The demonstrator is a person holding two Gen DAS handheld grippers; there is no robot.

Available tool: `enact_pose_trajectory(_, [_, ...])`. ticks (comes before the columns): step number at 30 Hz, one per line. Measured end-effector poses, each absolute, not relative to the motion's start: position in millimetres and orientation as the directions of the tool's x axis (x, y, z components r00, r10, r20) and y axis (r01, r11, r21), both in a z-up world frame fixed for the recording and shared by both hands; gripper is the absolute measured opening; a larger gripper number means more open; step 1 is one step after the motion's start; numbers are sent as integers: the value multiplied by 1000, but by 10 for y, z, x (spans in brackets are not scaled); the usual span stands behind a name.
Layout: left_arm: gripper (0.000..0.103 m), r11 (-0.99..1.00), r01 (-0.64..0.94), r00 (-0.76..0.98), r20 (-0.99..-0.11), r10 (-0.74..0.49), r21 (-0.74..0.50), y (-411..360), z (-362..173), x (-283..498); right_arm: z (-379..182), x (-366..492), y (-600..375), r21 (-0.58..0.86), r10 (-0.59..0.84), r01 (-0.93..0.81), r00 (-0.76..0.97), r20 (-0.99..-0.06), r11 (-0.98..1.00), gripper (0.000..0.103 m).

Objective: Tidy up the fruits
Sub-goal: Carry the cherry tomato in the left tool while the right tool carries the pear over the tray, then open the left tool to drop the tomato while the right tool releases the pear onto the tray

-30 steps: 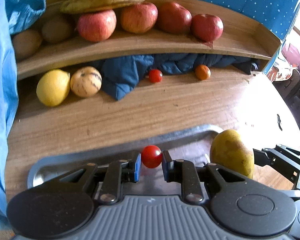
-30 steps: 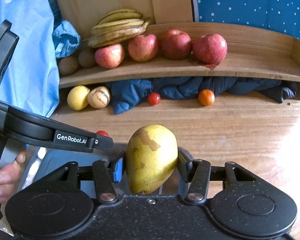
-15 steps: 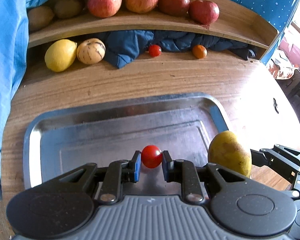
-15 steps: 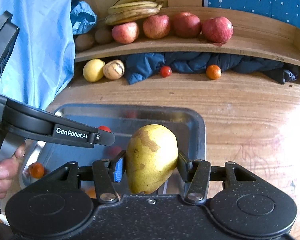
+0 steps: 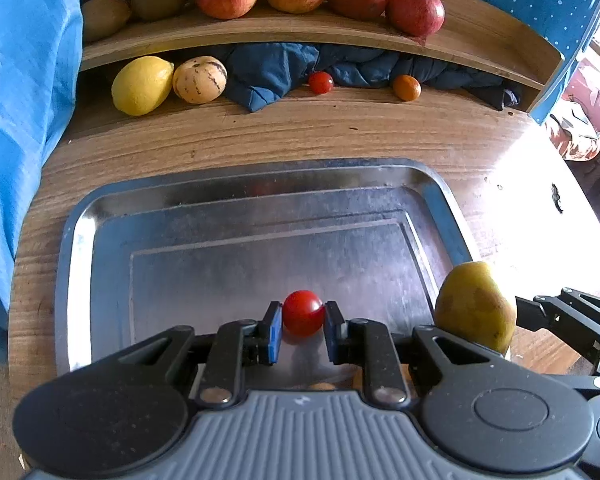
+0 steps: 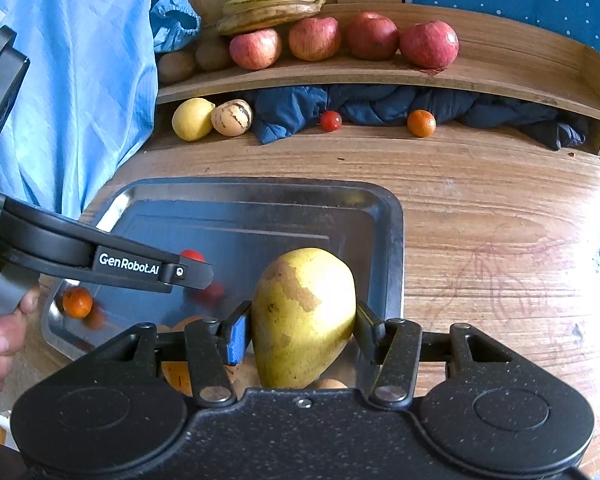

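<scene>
Tomato [image 5: 303, 313] pinched in left tool [image 5: 302, 331] | pear [image 6: 303, 316] clamped in right tool [image 6: 300, 336] | fruit beneath possibly oranges

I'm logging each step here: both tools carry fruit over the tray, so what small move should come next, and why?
Probably lower the left tool a little and release the cherry tomato onto the metal tray. It is clamped between the pads directly above bare tray floor, while the right tool holds the pear nearer the tray's edge.

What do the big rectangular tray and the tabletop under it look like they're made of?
The rectangular silver tray looks like metal, probably stainless steel or aluminium: a brushed grey sheen with blurred reflections and a bright glint along its rolled rim. The brown tabletop looks like wood or wood-grain laminate: streaky grain lines, with glare suggesting a smooth finish.
</scene>
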State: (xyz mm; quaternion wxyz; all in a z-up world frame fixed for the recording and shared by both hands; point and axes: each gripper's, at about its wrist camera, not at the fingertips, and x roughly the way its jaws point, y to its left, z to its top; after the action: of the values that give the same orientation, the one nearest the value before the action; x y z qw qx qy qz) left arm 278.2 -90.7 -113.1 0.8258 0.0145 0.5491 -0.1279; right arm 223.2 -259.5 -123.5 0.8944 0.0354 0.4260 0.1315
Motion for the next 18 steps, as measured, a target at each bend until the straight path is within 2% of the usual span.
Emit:
enact_pose_trajectory(9, [26,970,215,377,-907,-189,-113,-876,-1112,2683,-1167,2093,-2608,165,267,-218,616,-741,962,57])
enact_pose_trajectory(13, [36,971,213,398,-898,-190,-111,-848,-1040,2609,-1108,2027,-2619,158,258,-211,632,-731,965,57])
enact_pose_trajectory(18, [50,974,200,424,-886,-186,-109,-761,-935,2507,-994,1938,-2616,157,262,-215,658,-706,964,63])
